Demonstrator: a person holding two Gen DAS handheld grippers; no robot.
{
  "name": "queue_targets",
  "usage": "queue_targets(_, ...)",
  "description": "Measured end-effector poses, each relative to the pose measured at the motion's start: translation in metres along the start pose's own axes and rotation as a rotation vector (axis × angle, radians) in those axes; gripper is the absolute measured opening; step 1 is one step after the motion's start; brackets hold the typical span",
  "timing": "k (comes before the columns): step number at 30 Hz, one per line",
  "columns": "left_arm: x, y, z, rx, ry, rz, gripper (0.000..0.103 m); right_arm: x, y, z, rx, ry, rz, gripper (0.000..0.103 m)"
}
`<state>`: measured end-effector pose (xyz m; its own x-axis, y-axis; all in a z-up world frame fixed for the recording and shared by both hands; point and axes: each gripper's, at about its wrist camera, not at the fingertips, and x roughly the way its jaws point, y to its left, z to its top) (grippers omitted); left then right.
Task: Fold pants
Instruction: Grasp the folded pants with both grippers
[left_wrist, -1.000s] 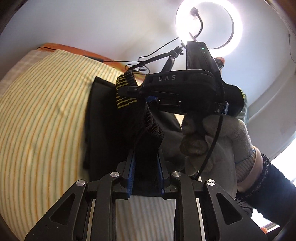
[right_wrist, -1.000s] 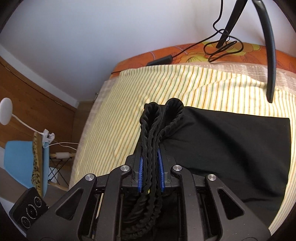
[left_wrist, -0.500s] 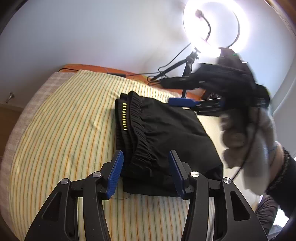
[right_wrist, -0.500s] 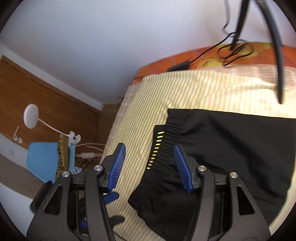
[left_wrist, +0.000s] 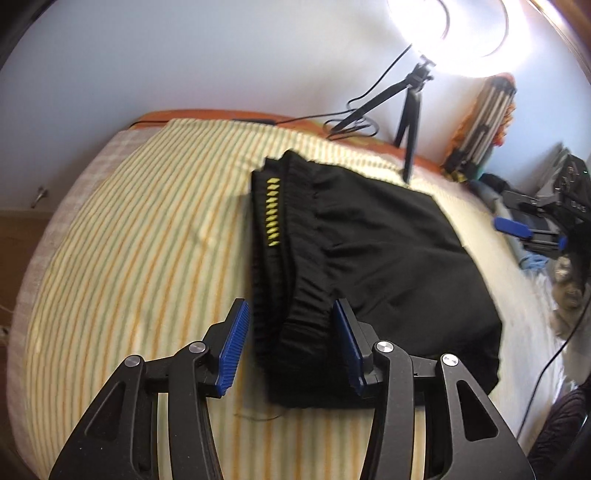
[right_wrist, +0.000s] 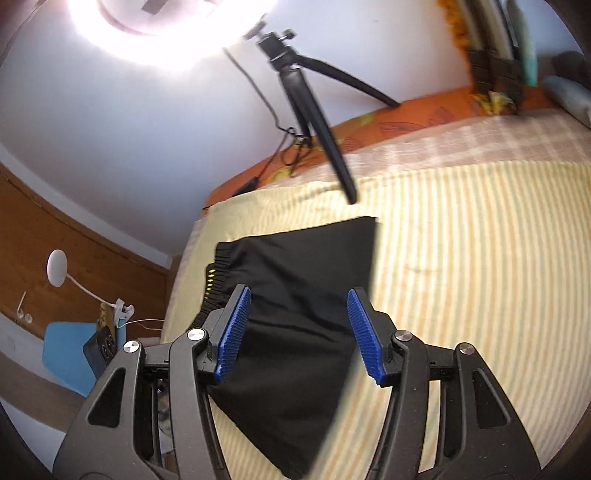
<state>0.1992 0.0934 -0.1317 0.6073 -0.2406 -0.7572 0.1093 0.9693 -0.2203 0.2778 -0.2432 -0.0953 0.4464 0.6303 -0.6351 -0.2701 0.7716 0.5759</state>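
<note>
Both of your claws are empty with their jaws spread wide. The left claw (left_wrist: 288, 343) hangs just over the near end of the waistband (left_wrist: 295, 258), its blue pads either side of the gathered elastic without touching it. The right claw (right_wrist: 299, 328) hovers above the smooth fabric side of the bundle, gripping nothing.

The black pants (left_wrist: 376, 266) lie folded into a compact rectangle on the striped bedspread (left_wrist: 140, 240), toward the far half of the bed, with the waistband layers stacked along the bundle's left edge and the row of yellow marks (left_wrist: 271, 212) showing there. The far corner of the fold lies just short of a tripod leg (right_wrist: 332, 147) of the ring light (left_wrist: 454, 33) at the wall-side edge of the bed.

By the look of it, you are at the tail of the task: the fold has been laid down and let go. What remains is a judgement call. The waistband edges look slightly staggered and the near right corner bulges a little, so if you want it neater, press or nudge those layers flush with a light touch. Otherwise, lift both claws clear without snagging the elastic.
</note>
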Motion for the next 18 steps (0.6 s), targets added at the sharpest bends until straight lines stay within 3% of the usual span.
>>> queue_targets(6,-0.004,0.003,-0.003,0.013,0.004,0.044,0.046,-0.003,-0.016,-0.008,0.020,0.014,0.003,0.058)
queue_targets(11,-0.007,0.001,-0.002,0.021,-0.001,0.056,0.047,0.000,-0.004,-0.041,-0.054,0.094,0.025,0.057)
queue_targets(15,-0.010,0.008,0.000,-0.016,-0.002,0.035,0.048,0.013,0.005,-0.070,-0.114,0.180,0.025,0.058)
queue_targets(18,-0.017,0.015,0.006,-0.062,-0.004,-0.049,0.047,0.019,0.011,-0.080,-0.163,0.190,0.007,0.057)
